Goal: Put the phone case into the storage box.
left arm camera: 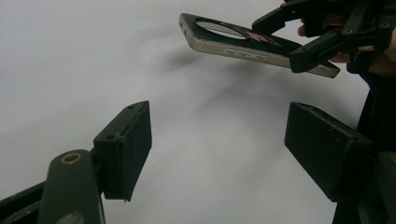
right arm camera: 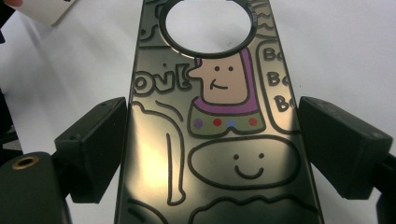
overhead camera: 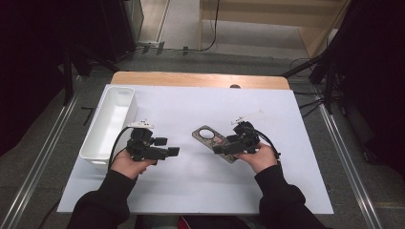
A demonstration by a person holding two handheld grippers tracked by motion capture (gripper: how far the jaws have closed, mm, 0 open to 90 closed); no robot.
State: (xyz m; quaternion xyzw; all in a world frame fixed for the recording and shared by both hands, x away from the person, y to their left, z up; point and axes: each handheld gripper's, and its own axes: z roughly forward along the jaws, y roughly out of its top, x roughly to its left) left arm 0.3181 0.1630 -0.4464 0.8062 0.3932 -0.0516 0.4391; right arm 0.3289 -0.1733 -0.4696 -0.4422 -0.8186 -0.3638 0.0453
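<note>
We had the right claw [overhead camera: 228,147] clenched across the width of a dark phone case [overhead camera: 212,139], a flat piece with a round camera hole and cartoon doodles printed on it; in the right gripper view both pads [right arm camera: 95,147] pressed its long edges. In the left gripper view the case [left arm camera: 243,42] hung tilted above the white table [overhead camera: 205,191], its shadow apart from it, so we judged the pickup done. In the high view it lay near the middle of the table, slightly toward three o'clock. Our left claw [overhead camera: 168,147] was released, its jaws standing wide with nothing between them, just toward nine o'clock of the case and pointed at it. The white bin [overhead camera: 109,119] sat at the nine o'clock edge of the table, and nothing showed inside it. What remained, as we read it, was either a handover to the left claw or carrying the case across to the bin; neither had begun.
</note>
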